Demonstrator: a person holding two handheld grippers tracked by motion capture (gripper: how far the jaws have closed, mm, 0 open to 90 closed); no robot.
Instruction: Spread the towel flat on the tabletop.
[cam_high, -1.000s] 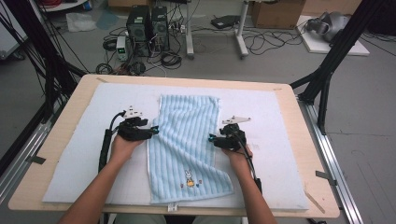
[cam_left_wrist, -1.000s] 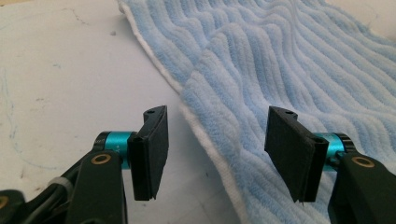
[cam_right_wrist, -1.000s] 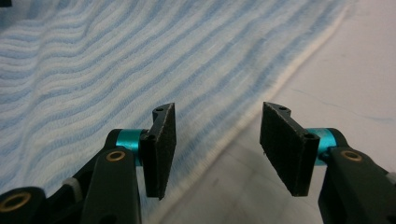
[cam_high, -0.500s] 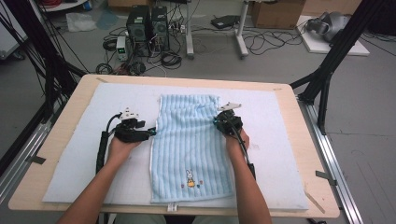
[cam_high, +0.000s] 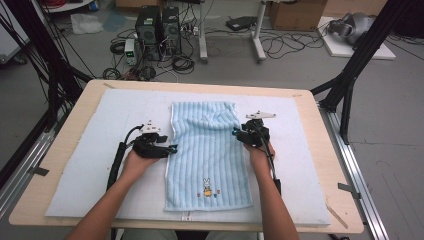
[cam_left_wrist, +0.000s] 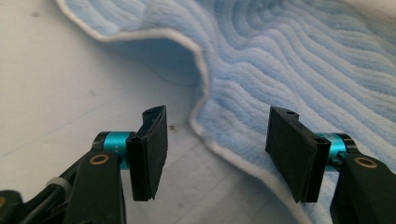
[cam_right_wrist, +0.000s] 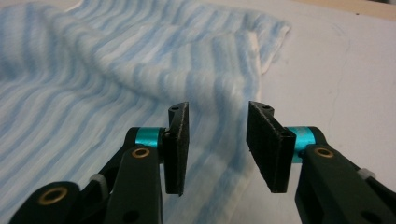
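Since a second ago, your right claw has slid from the towel's right edge onto its upper right part and back to the edge, jaws just reopening, nothing between them. On the counter, the blue towel lies lengthwise on a pale mat. Your left claw stands spread at its left hem.

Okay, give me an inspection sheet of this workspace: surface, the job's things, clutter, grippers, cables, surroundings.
Surface: wooden table under a pale mat.
Job's things: blue striped towel lying lengthwise, far end rumpled, left edge lifted in a fold; small rabbit picture near the close end.
Clutter: nothing seen.
Grippers: left gripper open at the towel's left edge; right gripper open over its right edge, jaws just been opening, nothing pinched.
Cables: one black cable trails from the left gripper.
Surroundings: computer towers, floor wires, boxes.
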